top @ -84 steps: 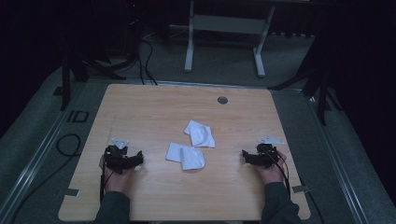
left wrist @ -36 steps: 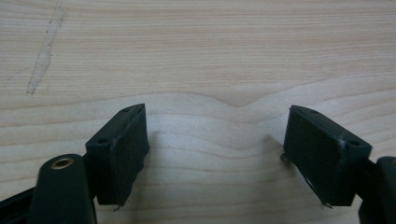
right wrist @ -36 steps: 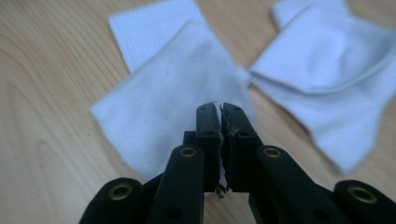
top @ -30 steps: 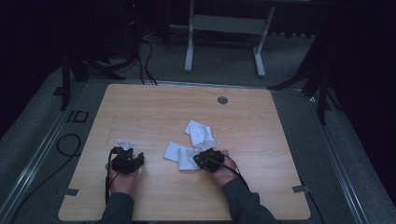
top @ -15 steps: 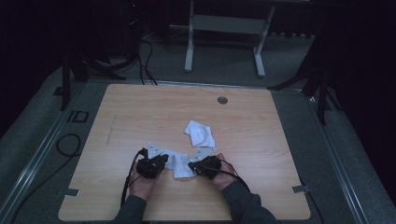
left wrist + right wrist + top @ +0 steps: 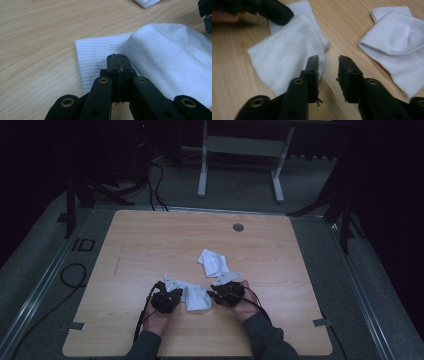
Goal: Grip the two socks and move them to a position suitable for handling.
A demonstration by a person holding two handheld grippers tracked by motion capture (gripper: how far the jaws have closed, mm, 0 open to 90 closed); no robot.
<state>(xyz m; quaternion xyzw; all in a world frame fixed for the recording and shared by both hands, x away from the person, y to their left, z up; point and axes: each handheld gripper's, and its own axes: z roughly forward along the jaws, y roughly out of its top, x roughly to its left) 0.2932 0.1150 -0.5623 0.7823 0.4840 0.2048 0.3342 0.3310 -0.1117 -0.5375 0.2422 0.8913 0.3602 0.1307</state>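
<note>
Handling a near sock [image 6: 196,297] here: white knit, light, floppy, no stiffness, so it will drape and fold wherever it's lifted and drag rather than slide on the wood. It lies flat on the worktop [image 6: 150,245] near the front edge, between the two hands, ribbed cuff towards the left, foot part doubled over it. A second sock [image 6: 213,262] sits just beyond it, farther back and slightly right, apart from it. Left gripper [image 6: 117,58] has its fingers [image 6: 113,65] pressed together over the ribbed cuff; in the left gripper view no fabric visibly sits between them, so I can't tell whether they pinch a layer or just rest on it. Right gripper [image 6: 328,62] has its fingers [image 6: 313,65] apart, having just opened, tips at the sock's right edge, nothing between them. Best hold, I'd judge: the cuff, since the ribbing is thicker and grips better; pinch one edge per gripper, else it bunches. Not fragile, no slip risk beyond thin fabric escaping a shallow pinch.
</note>
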